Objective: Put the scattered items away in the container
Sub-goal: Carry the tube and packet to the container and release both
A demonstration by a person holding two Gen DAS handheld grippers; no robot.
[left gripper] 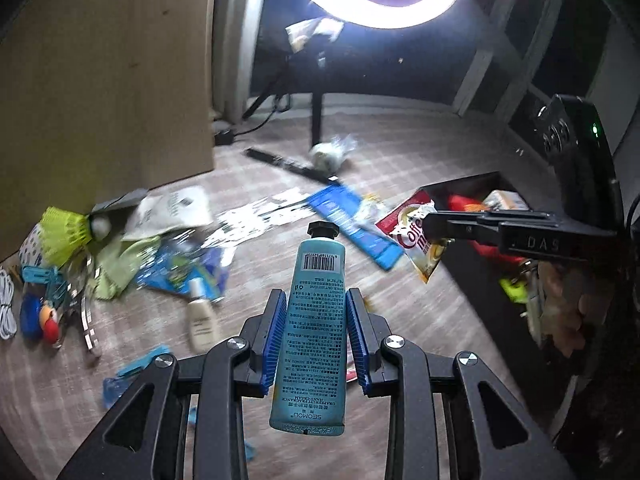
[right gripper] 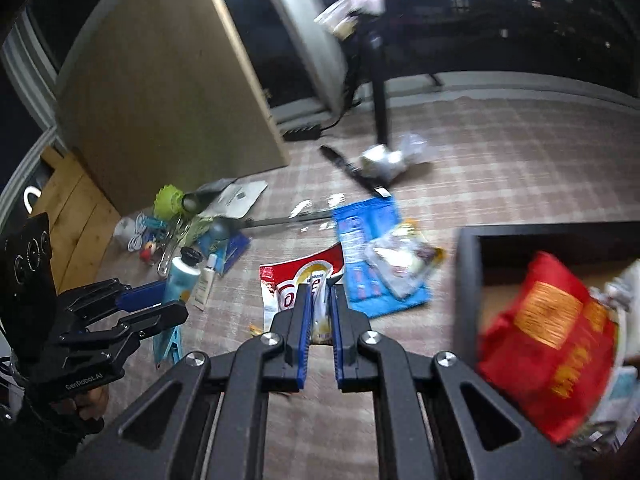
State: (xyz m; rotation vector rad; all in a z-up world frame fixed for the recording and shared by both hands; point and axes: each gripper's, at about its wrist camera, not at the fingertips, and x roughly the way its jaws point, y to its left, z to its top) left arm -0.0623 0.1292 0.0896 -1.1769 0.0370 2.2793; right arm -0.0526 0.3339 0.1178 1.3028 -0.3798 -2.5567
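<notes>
My left gripper (left gripper: 316, 300) is shut on a teal hand-cream tube (left gripper: 314, 320) with a black cap, held above the checked floor; it also shows in the right wrist view (right gripper: 182, 278). My right gripper (right gripper: 320, 294) is shut on a red-and-white coffee sachet (right gripper: 296, 284), lifted off the floor; the sachet also shows in the left wrist view (left gripper: 416, 236). The black container (right gripper: 468, 280) stands at the right and holds a red packet (right gripper: 548, 340) and other items. In the left wrist view the container (left gripper: 460, 188) lies behind the right gripper (left gripper: 430, 226).
Scattered on the floor: a blue packet (right gripper: 372, 248), a small white bottle (left gripper: 200, 320), a yellow-green shuttlecock (left gripper: 66, 232), blue clips (left gripper: 140, 364), papers (left gripper: 172, 210), a crumpled wrapper (left gripper: 330, 154). A wooden cabinet (left gripper: 100, 80) stands at the left, a ring-light stand (left gripper: 316, 116) behind.
</notes>
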